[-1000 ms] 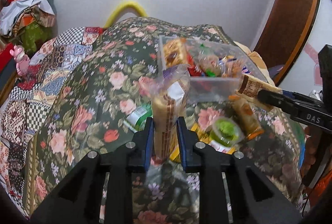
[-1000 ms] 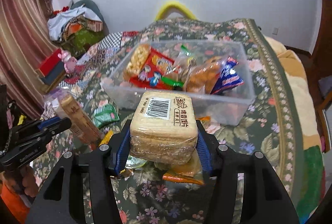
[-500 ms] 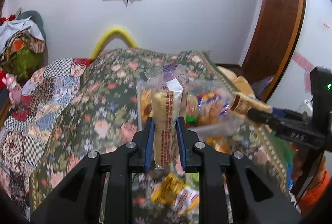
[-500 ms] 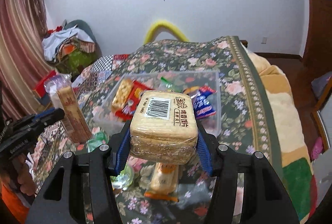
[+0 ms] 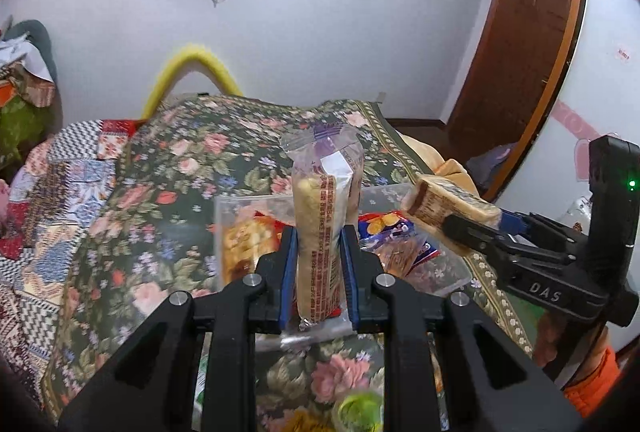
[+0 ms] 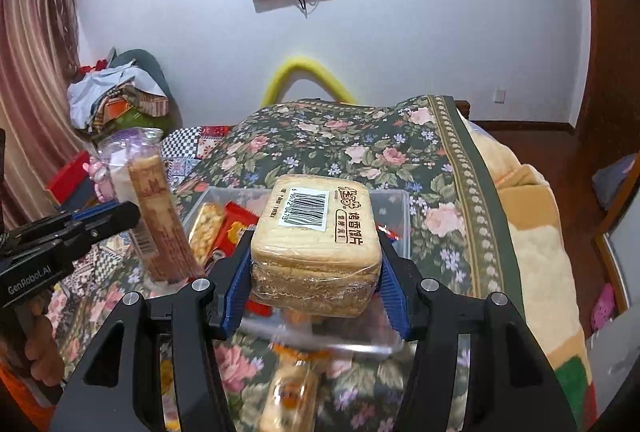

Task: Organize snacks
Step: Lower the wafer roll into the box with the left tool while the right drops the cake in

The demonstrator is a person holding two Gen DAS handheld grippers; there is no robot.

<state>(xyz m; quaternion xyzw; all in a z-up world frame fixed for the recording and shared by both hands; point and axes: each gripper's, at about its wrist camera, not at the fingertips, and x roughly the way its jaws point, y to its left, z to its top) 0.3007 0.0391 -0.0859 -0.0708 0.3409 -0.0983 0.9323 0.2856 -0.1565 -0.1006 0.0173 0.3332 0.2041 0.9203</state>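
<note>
A bed (image 6: 404, 148) with a flowered cover lies under both grippers, and a clear box (image 6: 394, 210) of snacks sits on it just ahead of and below them. The right gripper (image 6: 314, 264) is clenched on a flat pack of biscuits (image 6: 316, 232) above the box's near side. To its left, the left gripper (image 5: 318, 268) grasps a tall packet of crackers (image 5: 322, 224) upright.

Each hand-held gripper (image 5: 318, 268) (image 6: 314, 282) is black with blue ribbed pads (image 5: 289, 276), silver screws (image 5: 253, 279), white lettering; orange sleeve (image 5: 592, 384).
</note>
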